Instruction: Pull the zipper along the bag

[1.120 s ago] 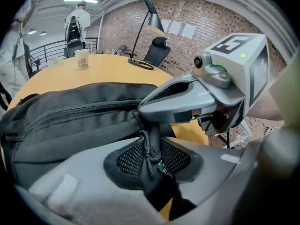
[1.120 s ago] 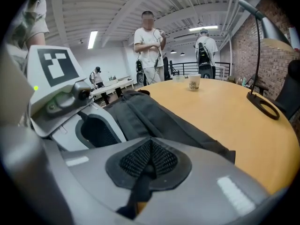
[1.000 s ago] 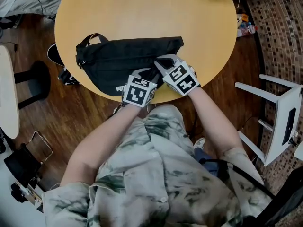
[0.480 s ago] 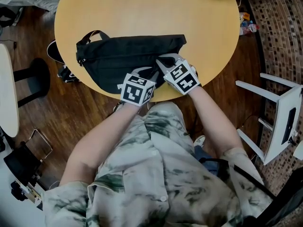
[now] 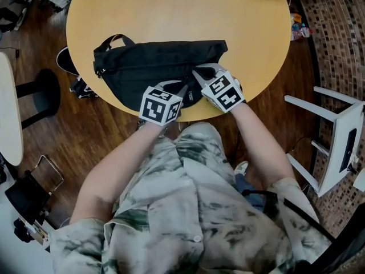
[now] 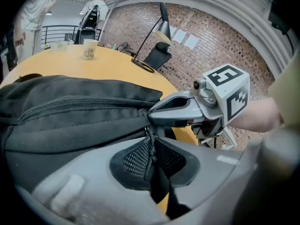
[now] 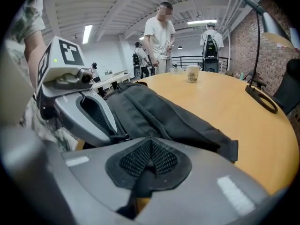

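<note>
Left gripper view shows the left gripper [image 6: 152,143] with jaws closing round the zipper pull [image 6: 149,154]; the right gripper [image 7: 149,150] clamps the bag [image 6: 70,109] (probably anchoring it against the pull).

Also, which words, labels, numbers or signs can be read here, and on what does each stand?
No text is readable.
Left tool, its jaws closing with the zipper pull between them, and right tool: cubes bear black-and-white square markers, no letters.
Paper cup: print too blurred to read.
Sheets on the brick wall: too small to read.
</note>
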Motion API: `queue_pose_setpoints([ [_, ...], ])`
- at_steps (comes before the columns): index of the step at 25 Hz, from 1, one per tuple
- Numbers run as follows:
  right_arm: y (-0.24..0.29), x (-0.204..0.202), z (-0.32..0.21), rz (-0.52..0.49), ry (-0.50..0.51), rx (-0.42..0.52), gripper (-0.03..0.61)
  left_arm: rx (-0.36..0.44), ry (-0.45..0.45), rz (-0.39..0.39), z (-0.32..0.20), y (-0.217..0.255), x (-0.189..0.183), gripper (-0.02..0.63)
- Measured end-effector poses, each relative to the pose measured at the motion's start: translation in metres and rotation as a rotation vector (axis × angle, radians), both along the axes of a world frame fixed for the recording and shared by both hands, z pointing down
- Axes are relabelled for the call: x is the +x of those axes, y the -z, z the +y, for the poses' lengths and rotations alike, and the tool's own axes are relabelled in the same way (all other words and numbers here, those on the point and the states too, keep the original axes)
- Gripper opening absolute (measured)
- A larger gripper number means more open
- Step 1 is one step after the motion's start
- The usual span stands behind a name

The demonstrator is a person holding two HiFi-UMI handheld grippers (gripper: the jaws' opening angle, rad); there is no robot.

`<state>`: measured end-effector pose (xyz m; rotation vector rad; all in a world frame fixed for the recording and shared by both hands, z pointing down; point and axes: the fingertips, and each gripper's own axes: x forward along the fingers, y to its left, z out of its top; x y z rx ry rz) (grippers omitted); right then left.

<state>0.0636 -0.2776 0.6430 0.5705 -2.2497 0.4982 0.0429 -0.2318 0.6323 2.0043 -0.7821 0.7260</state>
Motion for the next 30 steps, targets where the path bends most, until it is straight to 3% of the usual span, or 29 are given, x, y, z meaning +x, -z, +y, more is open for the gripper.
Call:
queue_pose_setpoints([
  [16, -0.017, 0.003, 0.000, 0.085, -0.059, -0.024, 0.006, 0.071, -0.065, -0.033, -0.006, 0.008, -0.035, 0.029],
  [30, -0.022, 0.010, 0.000, 0.179, -0.144, -0.048, 0.006, 0.091, -0.120, 0.025, -0.004, 0.014, -0.069, 0.029],
])
